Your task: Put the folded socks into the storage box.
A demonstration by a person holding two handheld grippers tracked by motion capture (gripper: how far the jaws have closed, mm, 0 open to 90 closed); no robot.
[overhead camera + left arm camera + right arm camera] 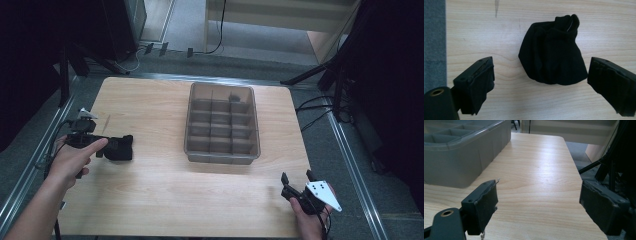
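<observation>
**Left claw lines up on the rolled sock**

Pale wooden table (165,200) under dim light, and the left gripper (540,82) hangs over it, jaws wide, nothing pinched. Just ahead of them, between the pads but untouched, lies one black rolled sock (551,55). Best play, I'd say: sink lower, centre on the fat middle, then squeeze, so the bundle doesn't unroll. The right gripper (296,176) waits, jaws spread and empty. Farther off, one grey divided bin (222,125), twelve compartments by my count.
</observation>
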